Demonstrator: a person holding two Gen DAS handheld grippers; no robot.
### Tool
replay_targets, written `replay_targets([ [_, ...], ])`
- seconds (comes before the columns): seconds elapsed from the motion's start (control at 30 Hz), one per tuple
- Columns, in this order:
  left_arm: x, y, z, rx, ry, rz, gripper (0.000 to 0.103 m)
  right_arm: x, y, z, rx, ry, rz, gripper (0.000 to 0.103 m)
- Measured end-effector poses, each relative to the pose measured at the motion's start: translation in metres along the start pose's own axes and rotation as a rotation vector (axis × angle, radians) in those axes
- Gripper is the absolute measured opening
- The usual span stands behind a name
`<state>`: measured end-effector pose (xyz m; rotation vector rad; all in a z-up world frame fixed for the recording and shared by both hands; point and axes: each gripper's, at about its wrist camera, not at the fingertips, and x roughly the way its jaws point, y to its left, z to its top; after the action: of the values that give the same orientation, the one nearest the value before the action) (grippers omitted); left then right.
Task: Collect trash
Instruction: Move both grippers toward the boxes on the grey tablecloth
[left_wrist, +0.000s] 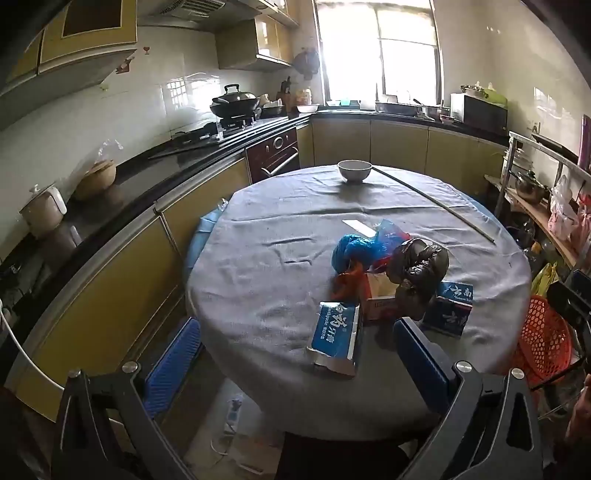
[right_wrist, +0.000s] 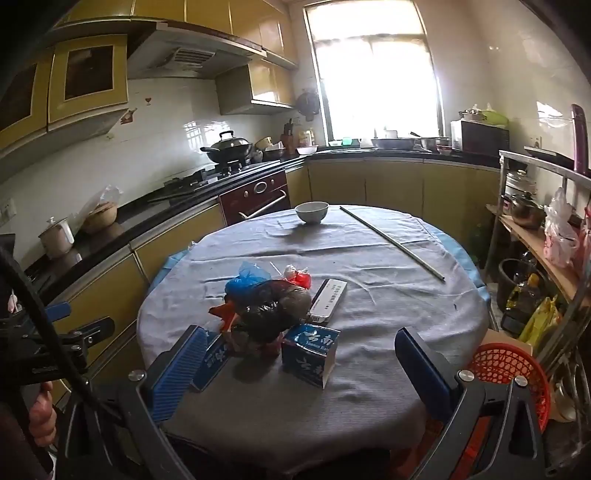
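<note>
Grey cloth on the counter (left_wrist: 258, 266), all trash still on it: nothing collected yet. Both tools wide open, empty. Left tool (left_wrist: 295, 354) has a blue carton (left_wrist: 334, 338) between its jaws, untouched; bag pile (left_wrist: 388, 258) just ahead. Right tool (right_wrist: 301, 363) has a second blue carton (right_wrist: 310, 354) between its jaws, white box (right_wrist: 328, 297) beyond. Red basket (right_wrist: 513, 373) to its right, apparently the bin
</note>
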<state>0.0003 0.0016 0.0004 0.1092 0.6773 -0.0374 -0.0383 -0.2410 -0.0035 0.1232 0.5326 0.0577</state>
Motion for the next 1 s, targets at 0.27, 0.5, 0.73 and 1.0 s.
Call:
replay_targets([
  [0.27, 0.001, -0.006, -0.001, 0.019, -0.005, 0.013, 0.103, 0.007, 0.007, -0.007, 0.003, 0.015, 0.004, 0.103],
  [0.5, 0.002, -0.007, -0.002, 0.018, 0.002, 0.006, 0.103, 0.009, 0.000, -0.004, 0.008, 0.023, -0.005, 0.103],
  [0.73, 0.003, -0.008, -0.002, 0.023, 0.003, 0.010, 0.103, 0.012, -0.001, -0.005, 0.012, 0.033, -0.007, 0.103],
  [1.0, 0.004, -0.011, -0.003, 0.033, 0.001, 0.008, 0.103, 0.013, -0.006, -0.006, 0.031, 0.046, -0.009, 0.103],
])
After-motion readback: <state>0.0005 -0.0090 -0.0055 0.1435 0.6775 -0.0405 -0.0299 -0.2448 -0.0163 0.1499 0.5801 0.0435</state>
